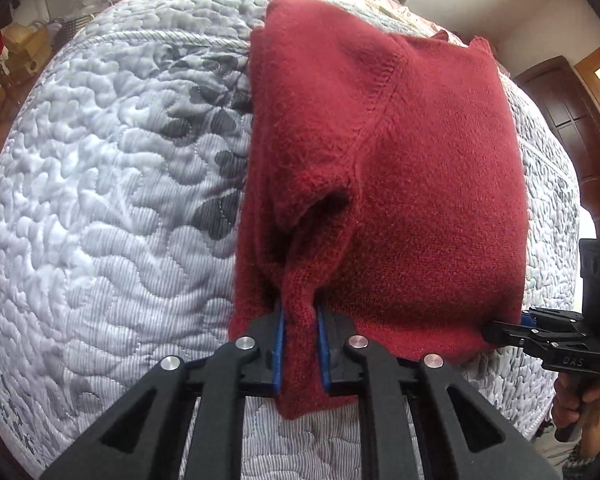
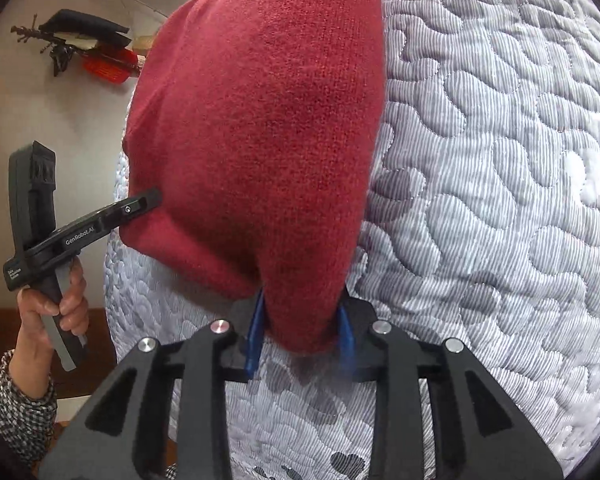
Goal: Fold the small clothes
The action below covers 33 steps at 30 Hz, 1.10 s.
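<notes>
A dark red knitted sweater (image 1: 420, 168) lies partly folded on a quilted grey-white bedspread (image 1: 112, 184). My left gripper (image 1: 300, 316) is shut on a bunched near-left corner of it, blue pads pressing the knit. My right gripper (image 2: 302, 316) is shut on the other near corner of the sweater (image 2: 268, 132), which rises away from the fingers. From the left wrist view the right gripper (image 1: 512, 326) reaches into the sweater's right lower edge. From the right wrist view the left gripper (image 2: 140, 204) meets the sweater's left edge, held by a hand (image 2: 56, 304).
The bedspread (image 2: 492, 200) stretches wide to the right of the sweater. A dark wooden door (image 1: 580, 128) stands beyond the bed at the right. A black and red hanging object (image 2: 92, 52) is on the white wall. A patterned sleeve (image 2: 20, 412) shows low left.
</notes>
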Each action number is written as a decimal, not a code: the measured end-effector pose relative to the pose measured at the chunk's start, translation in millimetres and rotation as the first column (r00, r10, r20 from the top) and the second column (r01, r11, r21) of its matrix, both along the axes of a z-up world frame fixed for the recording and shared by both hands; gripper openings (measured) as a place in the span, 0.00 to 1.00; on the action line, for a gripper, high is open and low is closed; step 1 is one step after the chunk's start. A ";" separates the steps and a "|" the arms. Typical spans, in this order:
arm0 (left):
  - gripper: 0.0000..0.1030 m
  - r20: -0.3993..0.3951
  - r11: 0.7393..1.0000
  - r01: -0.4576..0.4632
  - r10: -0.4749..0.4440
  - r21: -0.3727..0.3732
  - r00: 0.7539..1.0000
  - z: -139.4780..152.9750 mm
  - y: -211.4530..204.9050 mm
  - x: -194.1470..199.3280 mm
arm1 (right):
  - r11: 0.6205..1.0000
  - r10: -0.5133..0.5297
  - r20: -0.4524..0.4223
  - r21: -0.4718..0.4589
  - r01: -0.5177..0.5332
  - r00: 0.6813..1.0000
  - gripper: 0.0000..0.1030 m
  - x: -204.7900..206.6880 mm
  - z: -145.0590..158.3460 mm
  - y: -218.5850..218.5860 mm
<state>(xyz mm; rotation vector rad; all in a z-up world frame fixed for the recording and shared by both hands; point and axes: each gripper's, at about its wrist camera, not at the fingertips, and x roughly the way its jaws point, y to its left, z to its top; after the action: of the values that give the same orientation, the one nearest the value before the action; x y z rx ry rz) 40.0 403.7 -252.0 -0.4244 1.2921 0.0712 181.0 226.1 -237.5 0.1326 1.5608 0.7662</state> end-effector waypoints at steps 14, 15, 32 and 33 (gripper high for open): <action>0.65 0.143 0.993 -0.081 0.092 -0.082 0.985 58.5 59.9 70.8 | 0.999 -0.039 0.156 0.013 0.038 0.987 0.66 90.0 64.5 -14.9; 0.65 0.138 0.993 -0.086 0.097 -0.079 0.986 55.5 62.7 87.1 | 0.999 -0.046 0.162 0.008 0.045 0.986 0.66 99.3 63.6 -11.7; 0.09 0.166 0.988 -0.156 0.156 -0.015 0.974 43.3 84.1 126.2 | 0.999 -0.037 0.164 -0.014 0.040 0.986 0.66 145.9 38.8 37.8; 0.09 0.140 0.988 -0.154 0.153 -0.004 0.978 33.6 84.3 126.3 | 0.999 -0.032 0.160 -0.016 0.035 0.987 0.66 146.3 37.1 42.2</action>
<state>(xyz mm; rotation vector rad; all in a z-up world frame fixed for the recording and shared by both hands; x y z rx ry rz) 166.4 488.1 -218.4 -0.5142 1.1196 0.1736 327.3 268.3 -200.4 0.0815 1.4101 0.7188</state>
